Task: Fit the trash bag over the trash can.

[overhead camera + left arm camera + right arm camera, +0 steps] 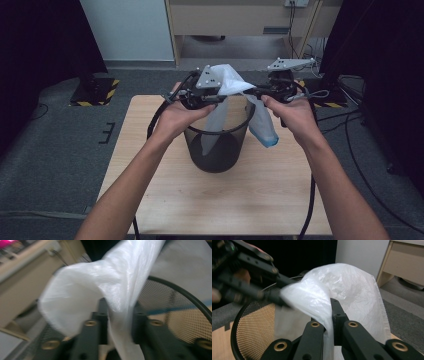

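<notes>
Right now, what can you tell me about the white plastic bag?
The white plastic bag is thin, translucent and crinkled. Both grippers pinch its upper edge above the black mesh bin: the left gripper and the right gripper. One part hangs inside the bin, another drapes outside over the rim, ending in a blue edge.

Both forearms rise from the bottom corners of the high view and converge toward the upper middle of the frame, where the left hand (175,114) and right hand (295,112) each grip a tool at about the same height. The left gripper (210,97) points right toward the frame's centre with its jaws drawn close. The right gripper (257,92) points left toward it, jaws clamped together.
</notes>
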